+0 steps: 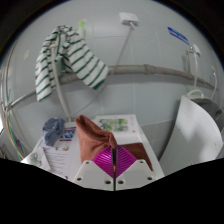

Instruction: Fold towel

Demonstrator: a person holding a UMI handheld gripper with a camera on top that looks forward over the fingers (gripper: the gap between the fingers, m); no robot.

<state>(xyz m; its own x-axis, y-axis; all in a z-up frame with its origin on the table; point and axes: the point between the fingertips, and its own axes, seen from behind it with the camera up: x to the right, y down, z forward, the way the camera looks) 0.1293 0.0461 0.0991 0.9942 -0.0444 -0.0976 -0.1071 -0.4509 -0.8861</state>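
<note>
A rust-brown towel (pixel 97 134) lies bunched on the table just ahead of my fingers, with one edge lifted. My gripper (pixel 117 152) is shut on a fold of this towel. The two magenta pads (pixel 103 158) press together with a thin strip of brown cloth caught between them. The rest of the towel spreads left and right behind the fingertips. Its lower part is hidden by the fingers.
A green-and-white striped towel (pixel 66 58) hangs over a rail at the back left. Printed papers (pixel 116 125) and a blue object (pixel 52 128) lie on the table beside the brown towel. A white sheet (pixel 190 128) stands to the right. A curved white wall (pixel 140 45) lies behind.
</note>
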